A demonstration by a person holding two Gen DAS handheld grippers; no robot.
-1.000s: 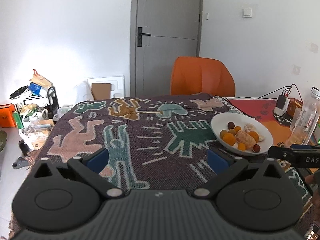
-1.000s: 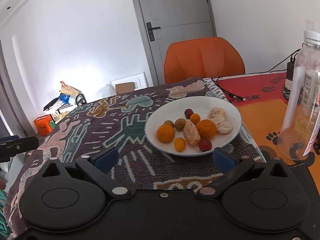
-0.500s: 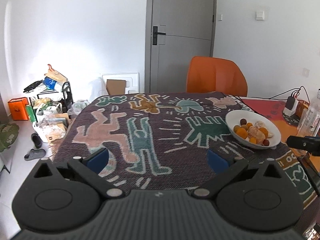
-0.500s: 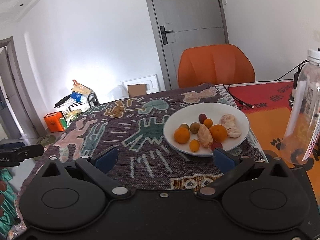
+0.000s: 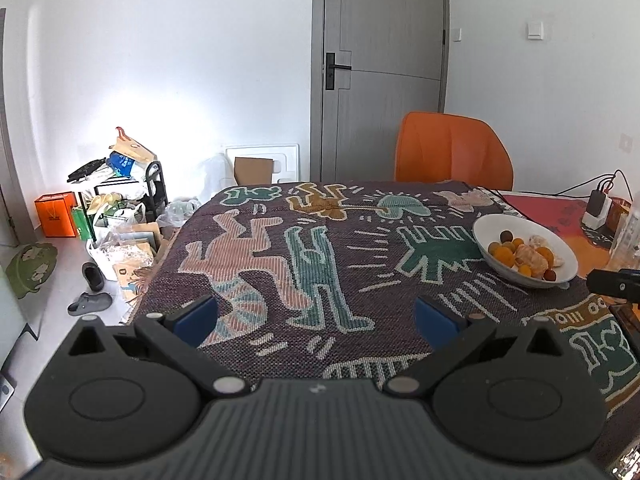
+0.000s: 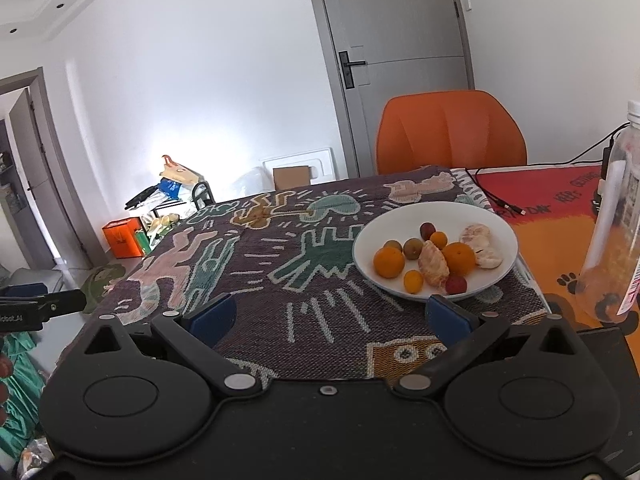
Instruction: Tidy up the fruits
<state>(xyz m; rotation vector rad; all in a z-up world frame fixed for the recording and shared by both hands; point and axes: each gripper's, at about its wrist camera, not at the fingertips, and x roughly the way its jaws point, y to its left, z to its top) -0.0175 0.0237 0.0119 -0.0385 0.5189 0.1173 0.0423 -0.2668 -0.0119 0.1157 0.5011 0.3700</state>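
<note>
Left gripper [image 5: 316, 316]: jaws spread wide, nothing between them, held above the patterned cloth [image 5: 320, 248] that covers the counter. Right gripper [image 6: 328, 316]: jaws likewise spread and empty, its right blue pad just in front of the near rim of the white plate [image 6: 500, 232].

Plate sits on the cloth near its right edge. On it: two whole oranges [image 6: 389, 262], two peeled pieces [image 6: 433, 268], small yellow, green-brown and red fruits (exact kinds hard to tell at this size). All fruit is on the plate.

Surroundings: clear plastic bottle [image 6: 612, 240] upright just right of the plate, on the orange mat [image 6: 560, 248]. Black cable [image 6: 504, 204] lies beyond the plate. Orange chair [image 6: 450, 132] at the counter's far side, grey door [image 6: 400, 60] behind it. Clutter and bags [image 5: 116, 200] on the floor to the left.
</note>
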